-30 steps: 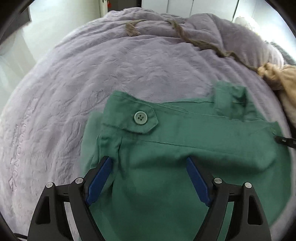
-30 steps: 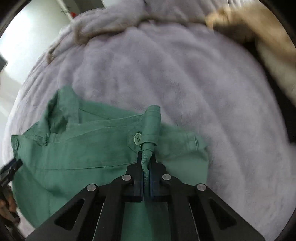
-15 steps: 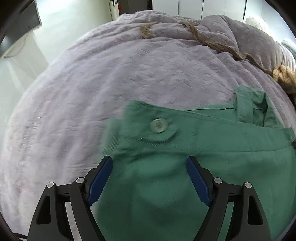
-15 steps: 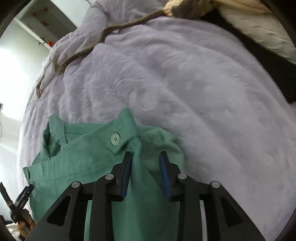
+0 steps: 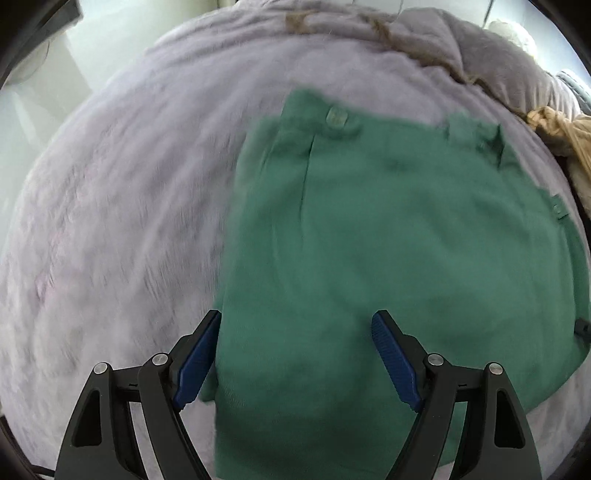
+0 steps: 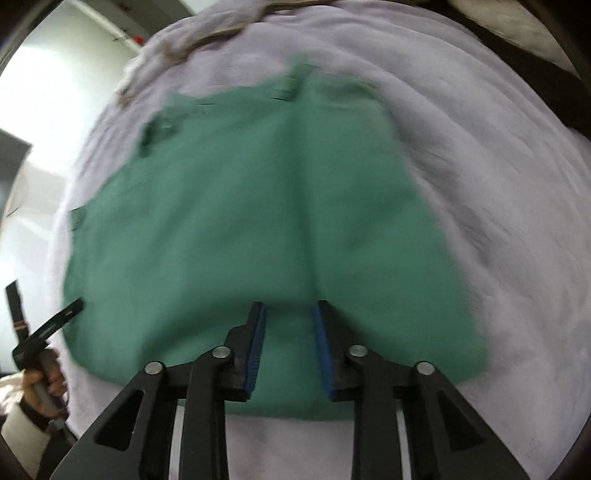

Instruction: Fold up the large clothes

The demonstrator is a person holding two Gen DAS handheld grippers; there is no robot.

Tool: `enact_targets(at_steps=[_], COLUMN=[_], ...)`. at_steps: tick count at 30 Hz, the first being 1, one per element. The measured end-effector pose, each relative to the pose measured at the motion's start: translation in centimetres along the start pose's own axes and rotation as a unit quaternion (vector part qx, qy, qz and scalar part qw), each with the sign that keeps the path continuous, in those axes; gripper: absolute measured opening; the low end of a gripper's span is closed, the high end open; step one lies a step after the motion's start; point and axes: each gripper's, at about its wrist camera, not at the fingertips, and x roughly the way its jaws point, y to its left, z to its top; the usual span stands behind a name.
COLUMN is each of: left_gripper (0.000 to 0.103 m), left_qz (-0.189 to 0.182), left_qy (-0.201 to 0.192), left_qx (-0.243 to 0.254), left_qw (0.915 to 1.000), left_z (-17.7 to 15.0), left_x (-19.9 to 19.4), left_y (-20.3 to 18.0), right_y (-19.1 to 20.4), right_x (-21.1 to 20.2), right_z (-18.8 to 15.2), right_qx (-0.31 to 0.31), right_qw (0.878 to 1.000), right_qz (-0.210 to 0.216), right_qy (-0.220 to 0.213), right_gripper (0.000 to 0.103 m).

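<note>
A green garment (image 5: 388, 236) lies folded flat on the lilac bedspread (image 5: 122, 206), its waistband with a button at the far edge. It also shows in the right wrist view (image 6: 258, 206). My left gripper (image 5: 295, 325) is open and empty, raised over the garment's near left part. My right gripper (image 6: 288, 310) is open and empty, raised over the garment's near edge. Both views are blurred by motion.
A tan garment (image 5: 554, 129) lies bunched at the bed's right edge. A brown cord (image 5: 391, 29) runs across the far part of the bed. The person's hand with the left tool (image 6: 40, 354) shows at the left of the right wrist view.
My right gripper let go of the garment's waistband and opened. Both grippers pulled back toward me and rose, so more of the garment shows.
</note>
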Motion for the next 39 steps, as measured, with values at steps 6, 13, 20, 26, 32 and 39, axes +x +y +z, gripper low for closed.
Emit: enact_targets(at_steps=[6,13,20,26,32,39], left_gripper=[0.083,0.083,0.083,0.083,0.083,0.083], left_qz=[-0.004,0.013,-0.031,-0.084,-0.082,-0.036], left_qy=[-0.004,-0.005,0.013,0.028,-0.011,0.025], left_qx=[-0.014,-0.029,-0.04,-0.03,-0.011,-0.02], left_qw=[0.9999,0.9995,0.9986,0.9956,0.9965,0.9988], left_z=[-1.6,-2.7,-3.5,-3.8,-2.6,-3.1], left_x=[-0.8,-3.6,-4.4,-4.0,-5.2,-1.0], left_y=[2.5,5.7,7.1,6.2,5.3,6.7], right_y=[-6.0,-5.8,1.8,11.9,20.4,23.6], right_x=[-1.9,-3.8,-3.9,2.7,5.6,10.5], right_z=[-0.5,-1.4,-4.0,-8.2,-7.3,-7.4], right_qx=[0.08,0.131,0.106,0.077,0.03,-0.002], right_qw=[0.996,0.99,0.992,0.976,0.97,0.979], right_qz=[-0.028,-0.039,0.066,0.176,0.222,0.16], right_qy=[-0.03,-0.035,-0.011,0.105,0.093,0.129], right_gripper=[0.008,0.013,0.062,0.061,0.033,0.024])
